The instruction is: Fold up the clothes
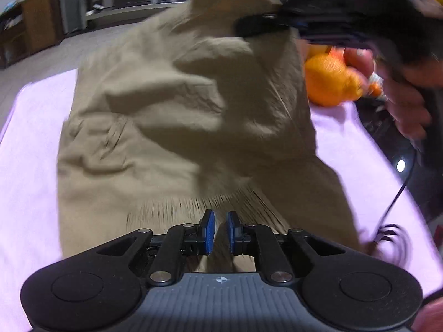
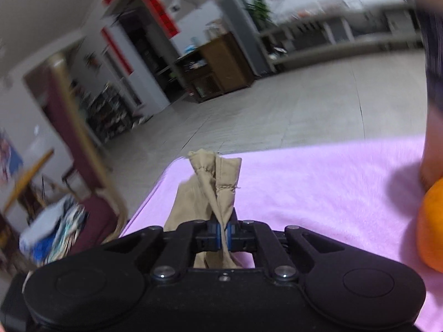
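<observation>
Both blue-padded fingers (image 2: 216,235) of the right gripper (image 2: 223,235) are pinched tight on a hemmed corner of the khaki garment (image 2: 213,188), which bunches up in front of them and hangs down beneath. From the left wrist view, that same right gripper (image 1: 250,26) holds the cloth lifted above the far end of the surface, the person's hand (image 1: 407,105) wrapped round its handle. The left gripper (image 1: 220,231) hovers low over the near end of the khaki garment (image 1: 177,116), its fingers (image 1: 210,231) slightly parted with only a narrow gap between them (whether any fabric sits in that gap cannot be told through the blur). The garment spreads along the middle of the pink cloth-covered table (image 1: 30,149), wrinkled. An orange soft object (image 1: 329,80) lies near the table's far right edge, just beside the raised fabric.
</observation>
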Motion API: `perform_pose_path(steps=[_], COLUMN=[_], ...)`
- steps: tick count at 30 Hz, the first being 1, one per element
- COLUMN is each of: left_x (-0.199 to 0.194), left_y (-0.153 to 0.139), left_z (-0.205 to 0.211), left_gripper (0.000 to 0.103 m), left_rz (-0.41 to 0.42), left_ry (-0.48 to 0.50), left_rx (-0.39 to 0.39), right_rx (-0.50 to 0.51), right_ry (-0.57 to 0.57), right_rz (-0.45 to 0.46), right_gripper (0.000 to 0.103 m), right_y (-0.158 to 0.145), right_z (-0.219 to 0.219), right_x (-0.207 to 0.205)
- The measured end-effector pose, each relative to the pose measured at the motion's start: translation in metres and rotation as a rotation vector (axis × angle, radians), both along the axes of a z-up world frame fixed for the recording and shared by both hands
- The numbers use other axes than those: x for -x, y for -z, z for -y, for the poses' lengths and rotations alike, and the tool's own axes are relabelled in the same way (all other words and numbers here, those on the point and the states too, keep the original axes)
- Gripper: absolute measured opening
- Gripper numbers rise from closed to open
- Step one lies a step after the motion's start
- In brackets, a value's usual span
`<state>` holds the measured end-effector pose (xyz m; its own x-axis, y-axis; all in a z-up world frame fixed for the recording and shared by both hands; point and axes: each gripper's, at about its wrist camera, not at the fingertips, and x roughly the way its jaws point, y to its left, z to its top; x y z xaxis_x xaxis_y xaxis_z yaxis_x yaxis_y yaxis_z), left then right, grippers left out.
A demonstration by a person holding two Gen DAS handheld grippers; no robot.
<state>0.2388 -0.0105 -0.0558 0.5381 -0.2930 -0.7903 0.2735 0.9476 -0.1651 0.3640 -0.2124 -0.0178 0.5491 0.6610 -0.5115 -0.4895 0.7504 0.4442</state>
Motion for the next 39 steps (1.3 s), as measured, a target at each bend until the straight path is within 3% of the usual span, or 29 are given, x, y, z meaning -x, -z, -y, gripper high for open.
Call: perform_pose_path(steps=[5,8,11,13,16,17,19,20,24,27,29,33,39], left_x=[0.095,0.146,0.179,0.196,0.208,0.209,0.205,0.199,0.161,0.121,0.103,0.098,0.085], left_y=[-0.033,-0.031,-0.023,-0.018,-0.023,-0.026,-0.031,-0.033,-0.037,-0.032,-0.026,0.001,0.028], left_z=[-0.025,-0.042,-0.055,-0.061,-0.077,-0.080,-0.085,-0.088,-0.110,-0.132,-0.145,-0.158,-0.161], left_gripper=[0.011,0.011,0.012,0.012,0.020,0.023,0.028,0.030,0.039,0.041,0.045,0.046,0.049], left_rz=[0.056,0.028,-0.008,-0.024,-0.005,0.011,0.051,0.064,0.064,0.005,-0.013,-0.034,-0.172], left_ry=[0.021,0.053,0.069,0.067,0.057,0.052,0.023,0.001,-0.125,-0.235,-0.290,-0.356,-0.356], left_rx=[0.010,0.037,0.057,0.064,0.091,0.098,0.107,0.113,0.124,0.173,0.204,0.246,0.344], right_rx=[0.088,0.215,0.346,0.411,0.437,0.411,0.316,0.265,0.009,-0.266,-0.379,-0.355,-0.349], right_ry=[-0.079,-0.132,-0.175,-0.174,-0.107,-0.083,-0.031,-0.001,0.117,0.196,0.240,0.267,0.256], right_rz=[0.118,0.144,0.083,0.022,-0.027,-0.036,-0.045,-0.050,-0.167,-0.303,-0.403,-0.491,-0.536], right_gripper=[0.004,0.004,0.012,0.033,0.037,0.040,0.063,0.068,0.070,0.070,0.070,0.070,0.070], right_y=[-0.040,-0.034,-0.008,0.007,0.011,0.007,-0.002,-0.006,0.005,0.038,0.063,0.078,0.085], right_z=[-0.005,-0.015,-0.020,-0.018,-0.005,0.000,0.010,0.015,0.031,0.045,0.051,0.050,0.045], right_x=[0.088,0.147,0.192,0.216,0.238,0.243,0.243,0.240,0.216,0.202,0.198,0.194,0.191])
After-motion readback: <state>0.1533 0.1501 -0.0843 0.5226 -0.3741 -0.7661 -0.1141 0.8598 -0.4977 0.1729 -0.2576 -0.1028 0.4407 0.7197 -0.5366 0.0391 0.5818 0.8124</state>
